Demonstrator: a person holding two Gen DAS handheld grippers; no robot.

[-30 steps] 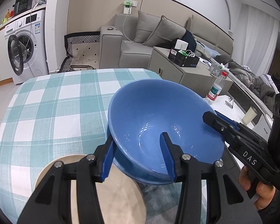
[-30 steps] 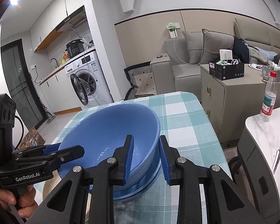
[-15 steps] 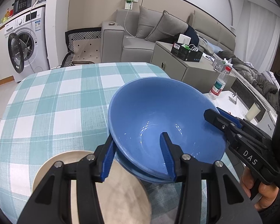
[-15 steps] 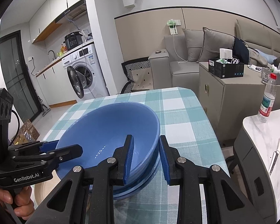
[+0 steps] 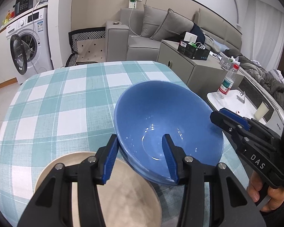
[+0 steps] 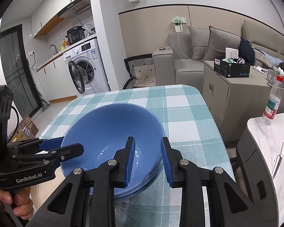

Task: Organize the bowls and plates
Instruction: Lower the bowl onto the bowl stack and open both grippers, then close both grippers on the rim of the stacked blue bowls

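1. Near the table's (image 5: 62, 102) right edge, both grippers clamp the top blue bowl's (image 5: 168, 121) rim: left gripper (image 5: 140, 158) near side, right gripper (image 6: 147, 159) opposite
2. Stacking step; next, I judge, release gently

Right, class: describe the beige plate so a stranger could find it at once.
Start at the checked tablecloth. At its near edge sit stacked blue bowls; the plate lies beside them. It alone is flat and beige.

Two stacked blue bowls (image 5: 168, 124), one beige plate (image 5: 123, 198), one bottle (image 5: 227, 83)
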